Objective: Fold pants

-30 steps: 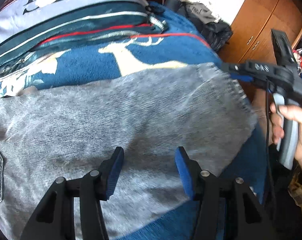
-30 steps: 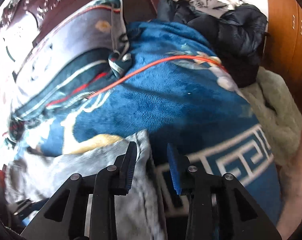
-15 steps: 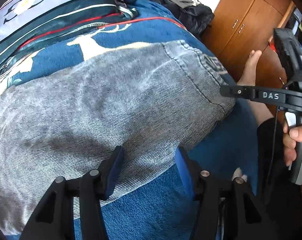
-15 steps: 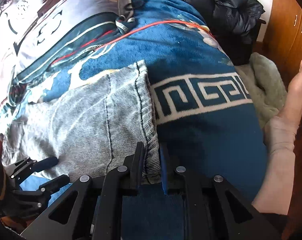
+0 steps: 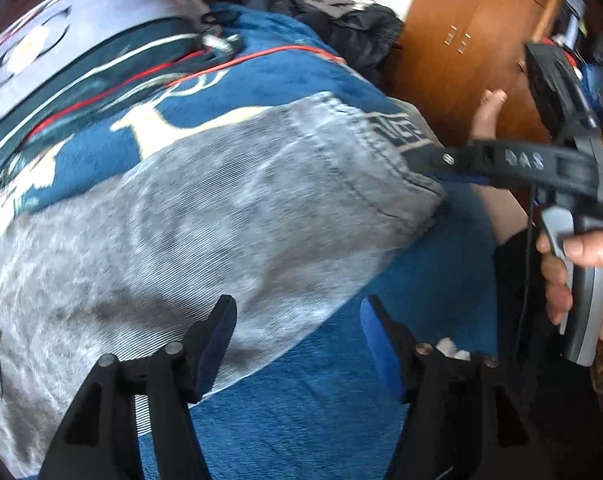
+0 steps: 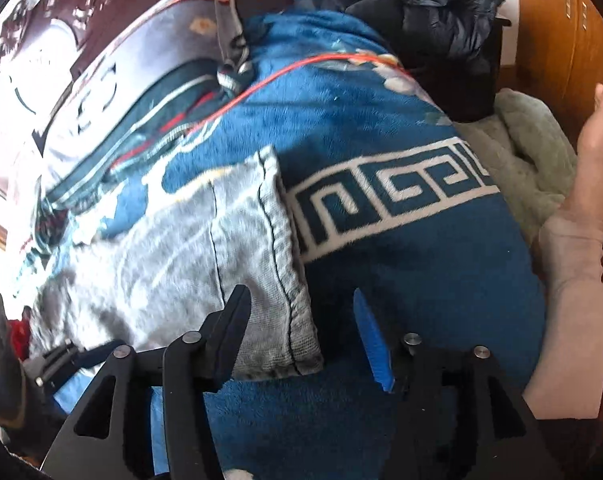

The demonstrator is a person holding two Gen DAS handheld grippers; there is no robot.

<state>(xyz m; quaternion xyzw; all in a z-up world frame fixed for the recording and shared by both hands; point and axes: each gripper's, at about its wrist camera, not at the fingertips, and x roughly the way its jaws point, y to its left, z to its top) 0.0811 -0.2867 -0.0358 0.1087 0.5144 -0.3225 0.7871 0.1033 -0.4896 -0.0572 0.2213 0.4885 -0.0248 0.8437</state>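
We saw our left claw [image 5: 299, 332] opening wide, gripping nothing, over the edge of the one pair of grey pants [image 5: 205, 232] on the blue blanket [image 5: 325, 392]. Our right claw [image 6: 301, 332] was opening, the pants hem at its ten o'clock.

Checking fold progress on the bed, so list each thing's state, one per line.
Pants: lying flat on the blanket, hem corner between the opening right jaws, not pinched.
Blanket: spread under the pants.
Left hand-held gripper: opening, nothing held.
Right hand-held gripper: opening.
Wardrobe doors: closed.
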